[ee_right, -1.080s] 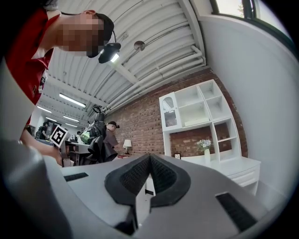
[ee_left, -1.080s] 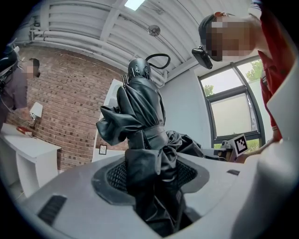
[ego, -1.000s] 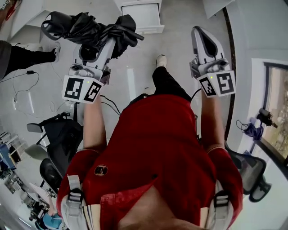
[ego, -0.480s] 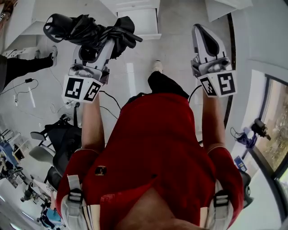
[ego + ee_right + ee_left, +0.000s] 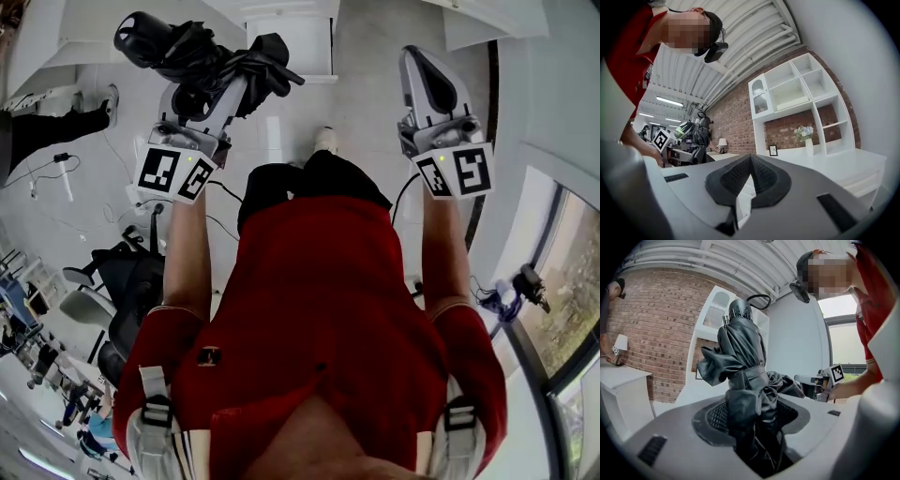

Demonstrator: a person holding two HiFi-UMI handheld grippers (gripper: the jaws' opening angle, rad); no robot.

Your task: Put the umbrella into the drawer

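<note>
A folded black umbrella (image 5: pixel 202 58) lies crosswise in my left gripper (image 5: pixel 223 82), which is shut on its bunched fabric. In the left gripper view the umbrella (image 5: pixel 740 357) rises upright between the jaws of that gripper (image 5: pixel 751 414), its ribbed end and wrist loop at the top. My right gripper (image 5: pixel 419 64) is held out level on the right, shut with nothing in it; in the right gripper view the pads of my right gripper (image 5: pixel 750 161) meet at the tip. A white drawer unit (image 5: pixel 291 37) stands on the floor ahead, at the top middle of the head view.
Another person's leg and shoe (image 5: pixel 66 117) are at the left, near cables on the floor. A black office chair (image 5: pixel 117 281) stands behind on the left. White shelves with a vase (image 5: pixel 806 136) line a brick wall. A window is on the right.
Both grippers have moved forward with the person's step towards the drawer unit, which now sits nearer the picture's top edge. The umbrella stays gripped on the left.
</note>
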